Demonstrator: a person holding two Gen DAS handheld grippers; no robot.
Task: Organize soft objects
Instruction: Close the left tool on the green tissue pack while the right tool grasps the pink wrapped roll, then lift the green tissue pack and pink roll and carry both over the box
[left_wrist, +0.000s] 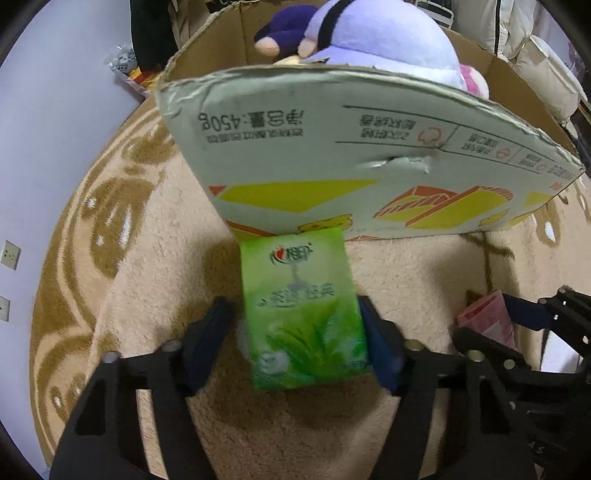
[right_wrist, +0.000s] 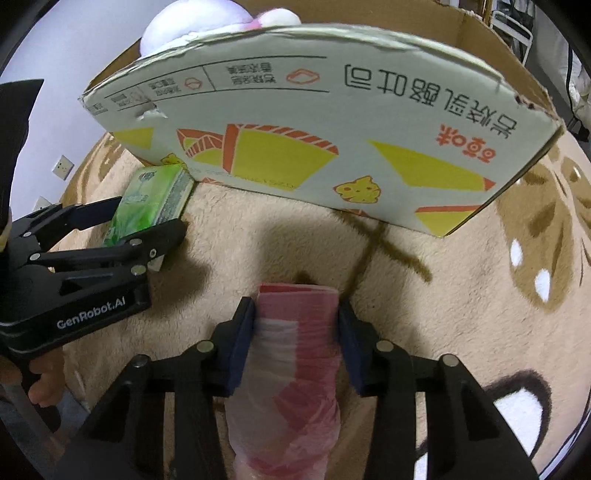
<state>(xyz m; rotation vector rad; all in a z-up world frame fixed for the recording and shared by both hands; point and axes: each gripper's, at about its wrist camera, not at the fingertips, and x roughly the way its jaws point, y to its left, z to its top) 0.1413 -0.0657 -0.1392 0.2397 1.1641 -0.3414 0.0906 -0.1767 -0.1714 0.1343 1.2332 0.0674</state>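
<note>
Two packs in hand, both not yet in the box. My left tongs are clamped on the green tissue pack, pads pressing its two long sides. My right tongs are clamped on the pink tissue pack the same way. Both packs hang over the rug, just short of the cardboard box, near its printed front wall. From the right wrist view the green pack sits close to the box's lower left corner; whether it touches the wall I can't tell.

Progress, my guess: partway. A lilac plush toy already sits inside the box, with a dark purple plush and something pink beside it. Left to do: lift both packs over the rim and drop them in. No other loose soft items show on the rug.

Materials: both packs are soft, rectangular, in glossy plastic film; the pink one crinkles and bulges a little under the grip, so it gives. Box is corrugated card, white print outside, ragged torn top edge, a small tear in the front wall. Rug is deep fuzzy pile, beige with brown pattern. Plush is smooth, rounded, squashy-looking.
</note>
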